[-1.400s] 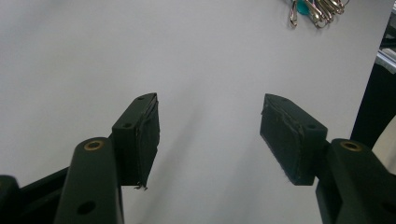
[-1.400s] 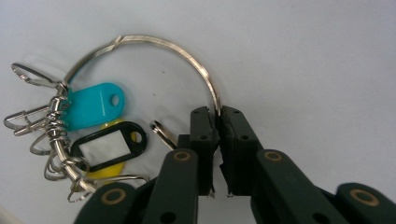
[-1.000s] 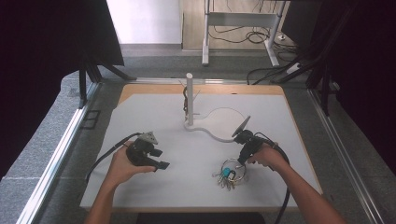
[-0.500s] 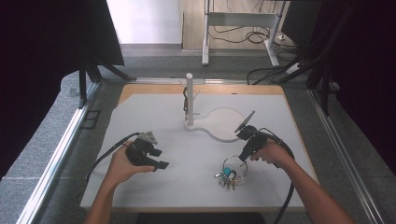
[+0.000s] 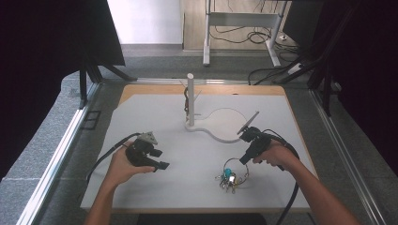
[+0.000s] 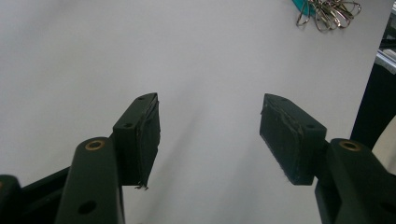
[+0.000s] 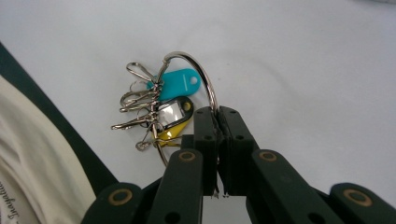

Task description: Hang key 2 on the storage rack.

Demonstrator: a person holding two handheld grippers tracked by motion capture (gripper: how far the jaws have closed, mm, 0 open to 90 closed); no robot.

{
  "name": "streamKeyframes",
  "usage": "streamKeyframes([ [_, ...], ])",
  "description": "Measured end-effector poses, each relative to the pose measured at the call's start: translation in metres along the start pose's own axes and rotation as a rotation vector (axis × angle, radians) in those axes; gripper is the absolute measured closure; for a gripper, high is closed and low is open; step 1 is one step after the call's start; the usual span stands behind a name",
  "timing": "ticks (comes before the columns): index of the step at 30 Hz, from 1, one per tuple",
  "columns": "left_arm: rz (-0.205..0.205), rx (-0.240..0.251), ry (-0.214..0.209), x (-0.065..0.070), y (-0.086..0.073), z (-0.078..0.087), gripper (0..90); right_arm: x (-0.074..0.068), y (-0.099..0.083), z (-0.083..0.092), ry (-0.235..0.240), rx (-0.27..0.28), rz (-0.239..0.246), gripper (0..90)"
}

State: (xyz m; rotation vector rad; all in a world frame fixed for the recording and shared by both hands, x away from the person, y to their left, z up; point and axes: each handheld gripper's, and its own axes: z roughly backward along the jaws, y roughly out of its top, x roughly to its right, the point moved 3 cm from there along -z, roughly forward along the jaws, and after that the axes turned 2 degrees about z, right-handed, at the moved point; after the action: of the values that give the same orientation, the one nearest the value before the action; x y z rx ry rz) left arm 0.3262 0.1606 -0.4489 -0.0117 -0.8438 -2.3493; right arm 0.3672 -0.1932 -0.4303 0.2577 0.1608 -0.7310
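Now our right gripper [image 7: 217, 116] fingers pinch the big silver key ring [image 7: 198, 74] near the white counter's [image 5: 155, 112] front edge; our left gripper [image 6: 210, 133] fingers stand released.

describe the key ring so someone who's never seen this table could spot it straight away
On the white table, look at the near right part, in front of the white stand. The key ring lies there, pinched in the right gripper. It is a metal hoop carrying clips and teal and yellow tags, the table's one colourful thing.
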Motion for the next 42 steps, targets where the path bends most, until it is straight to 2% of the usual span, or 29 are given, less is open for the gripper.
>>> streamKeyframes([
  [14,0.005,0.003,0.003,0.000,0.000,0.001,38.8,-0.013,-0.007,0.006,0.036,0.018,0.032,84.5],
  [19,0.007,0.002,0.004,0.000,0.000,0.001,38.9,-0.019,-0.007,0.007,0.053,0.028,0.057,83.4],
  [27,0.006,0.002,0.003,0.000,0.000,0.002,38.9,-0.026,-0.007,0.002,0.060,0.009,0.082,83.9],
  [34,0.002,0.000,0.005,-0.001,-0.001,0.003,38.9,-0.025,-0.005,-0.001,0.058,-0.002,0.089,87.0],
  [42,-0.003,-0.007,0.005,-0.001,-0.001,0.003,39.0,-0.021,0.005,0.016,0.052,0.032,0.072,87.3],
])
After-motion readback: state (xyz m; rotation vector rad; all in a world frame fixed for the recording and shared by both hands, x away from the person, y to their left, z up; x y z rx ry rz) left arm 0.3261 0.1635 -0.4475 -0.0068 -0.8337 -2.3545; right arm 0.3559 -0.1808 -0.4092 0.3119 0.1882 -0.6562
